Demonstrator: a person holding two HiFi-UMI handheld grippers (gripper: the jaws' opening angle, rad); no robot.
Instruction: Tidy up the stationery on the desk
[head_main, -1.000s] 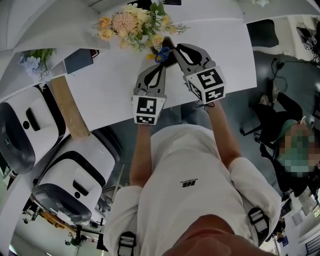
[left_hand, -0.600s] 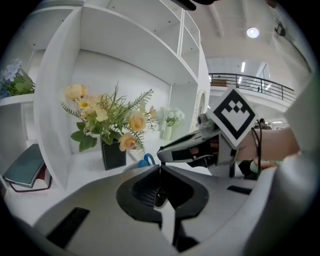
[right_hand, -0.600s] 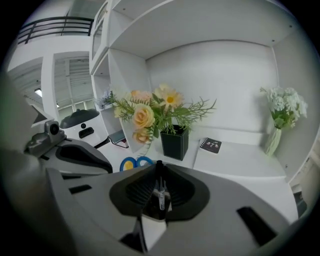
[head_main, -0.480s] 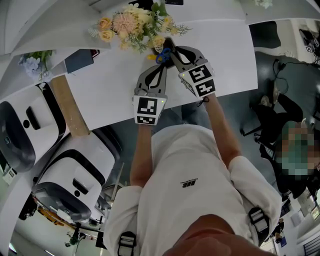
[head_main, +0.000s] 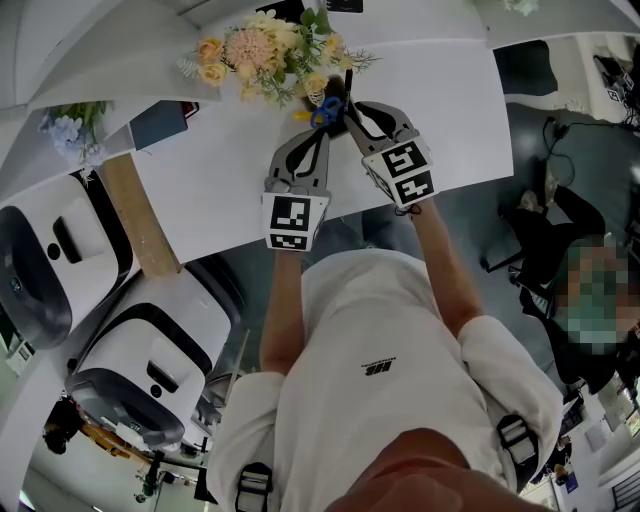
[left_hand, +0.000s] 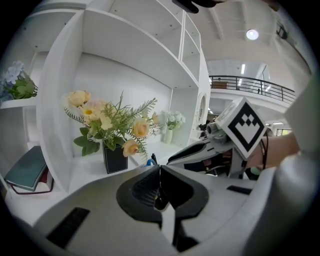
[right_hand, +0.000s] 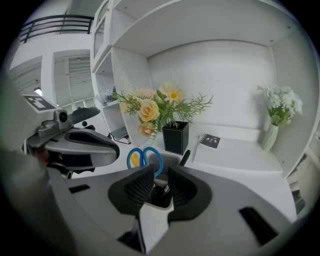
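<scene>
Just beyond the right gripper's (right_hand: 160, 172) fingers (right_hand: 138, 190), scissors (right_hand: 143, 153).

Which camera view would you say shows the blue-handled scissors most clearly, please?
The right gripper view: both handle loops of the blue-handled scissors are in plain sight. The head view shows only a small blue patch of them, the left gripper view a mere blue sliver.

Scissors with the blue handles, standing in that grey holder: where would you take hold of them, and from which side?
By the blue handle loops, coming down from above: the scissors stand handles-up, blades sunk out of sight in the holder, so only the loops are exposed.
</scene>
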